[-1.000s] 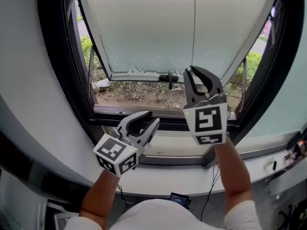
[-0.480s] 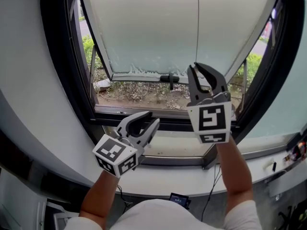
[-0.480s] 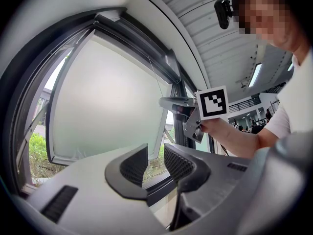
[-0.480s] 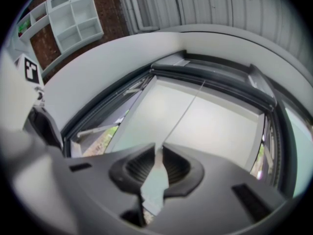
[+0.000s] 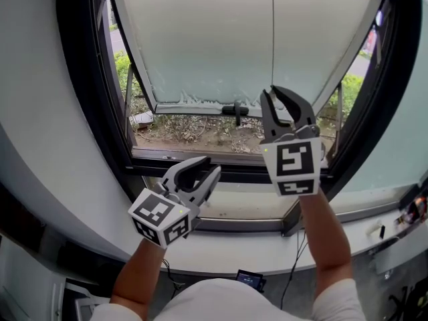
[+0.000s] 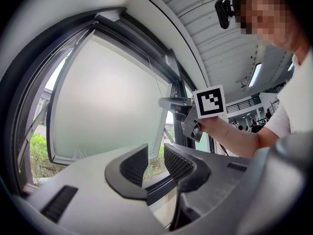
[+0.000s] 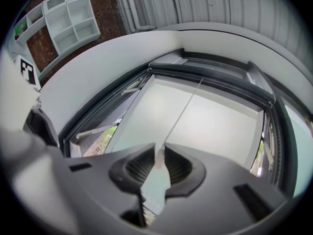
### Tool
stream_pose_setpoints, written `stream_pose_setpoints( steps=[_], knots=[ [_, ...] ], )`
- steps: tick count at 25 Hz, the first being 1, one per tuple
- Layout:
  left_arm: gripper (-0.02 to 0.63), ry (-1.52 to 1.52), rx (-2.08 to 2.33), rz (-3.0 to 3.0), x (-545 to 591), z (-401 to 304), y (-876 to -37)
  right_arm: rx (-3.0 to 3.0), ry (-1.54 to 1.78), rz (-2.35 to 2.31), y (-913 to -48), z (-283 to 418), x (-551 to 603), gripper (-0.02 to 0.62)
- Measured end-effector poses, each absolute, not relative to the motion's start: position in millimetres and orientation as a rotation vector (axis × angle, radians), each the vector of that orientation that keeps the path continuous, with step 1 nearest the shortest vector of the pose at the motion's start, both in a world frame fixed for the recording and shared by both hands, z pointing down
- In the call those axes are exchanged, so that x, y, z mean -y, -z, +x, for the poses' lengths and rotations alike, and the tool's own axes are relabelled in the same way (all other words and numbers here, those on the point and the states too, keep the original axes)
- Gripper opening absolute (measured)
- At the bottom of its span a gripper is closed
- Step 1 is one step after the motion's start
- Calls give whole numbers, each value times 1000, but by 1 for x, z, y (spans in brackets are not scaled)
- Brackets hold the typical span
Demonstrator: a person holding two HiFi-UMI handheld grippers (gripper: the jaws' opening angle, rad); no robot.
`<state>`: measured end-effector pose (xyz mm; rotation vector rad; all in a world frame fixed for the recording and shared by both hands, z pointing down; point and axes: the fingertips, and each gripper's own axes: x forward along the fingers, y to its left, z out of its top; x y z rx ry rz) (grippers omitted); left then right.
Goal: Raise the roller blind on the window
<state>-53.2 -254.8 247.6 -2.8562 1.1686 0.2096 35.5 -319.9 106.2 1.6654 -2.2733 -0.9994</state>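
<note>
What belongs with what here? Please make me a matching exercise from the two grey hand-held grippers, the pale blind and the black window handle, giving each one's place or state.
Things:
1. left grey two-jaw gripper
2. right grey two-jaw gripper
3. pale translucent roller blind
4. black window handle

Places or states:
A. sits by the blind's bottom edge
B. jaws apart, nothing between them
C. lowered most of the way
D. jaws closed on the thin white pull cord

Pairs: 1-B, 2-D, 3-C, 4-A
</note>
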Motion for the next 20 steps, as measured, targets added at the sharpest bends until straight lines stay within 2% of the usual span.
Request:
stream_pose_setpoints(
  steps=[20],
  knots=[
    [118, -192, -1177, -2863, 246, -60, -251, 2272, 975, 1677, -104, 36, 317, 58]
  ],
)
